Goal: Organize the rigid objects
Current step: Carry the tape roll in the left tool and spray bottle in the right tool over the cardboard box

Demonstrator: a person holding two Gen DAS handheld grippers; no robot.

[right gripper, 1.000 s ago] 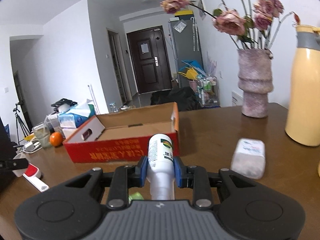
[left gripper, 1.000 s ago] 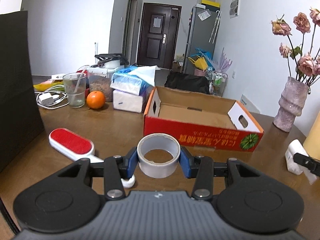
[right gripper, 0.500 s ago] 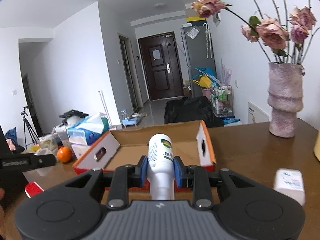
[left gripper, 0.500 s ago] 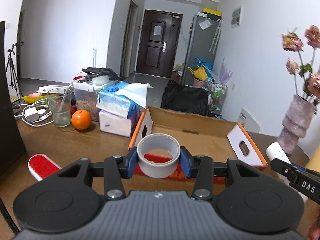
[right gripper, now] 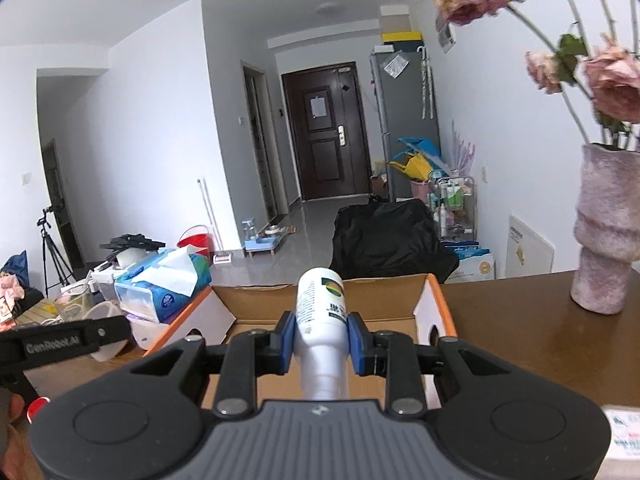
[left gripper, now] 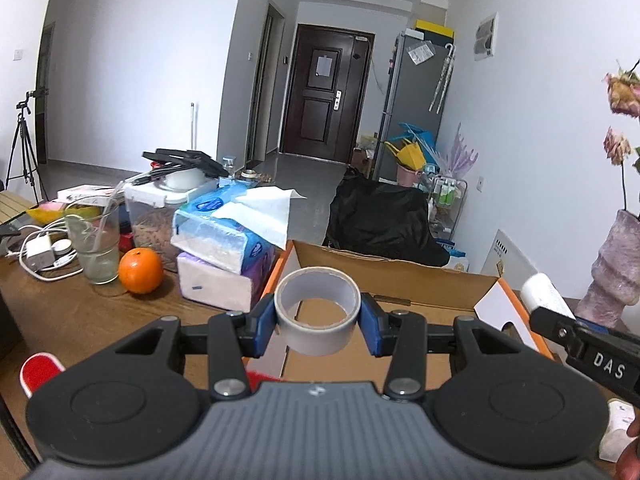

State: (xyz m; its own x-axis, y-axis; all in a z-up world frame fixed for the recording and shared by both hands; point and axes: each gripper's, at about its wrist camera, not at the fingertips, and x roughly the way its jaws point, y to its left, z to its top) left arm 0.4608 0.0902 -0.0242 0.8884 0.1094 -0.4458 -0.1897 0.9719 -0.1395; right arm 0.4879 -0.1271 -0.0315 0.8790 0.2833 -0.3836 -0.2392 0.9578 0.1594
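Note:
My left gripper is shut on a white roll of tape and holds it above the near-left part of the open red cardboard box. My right gripper is shut on a white bottle with a green label, held over the same box. The bottle's end and the right gripper's side show at the right of the left wrist view. The left gripper's side shows at the left of the right wrist view.
Tissue packs, an orange, a glass and cables stand left of the box. A red lint brush lies at near left. A pink vase with roses stands right. A white packet lies near right.
Both grippers have risen and moved forward over the box with their objects. The box now lies right below and ahead of the fingers; the lint brush slid to the lower left.

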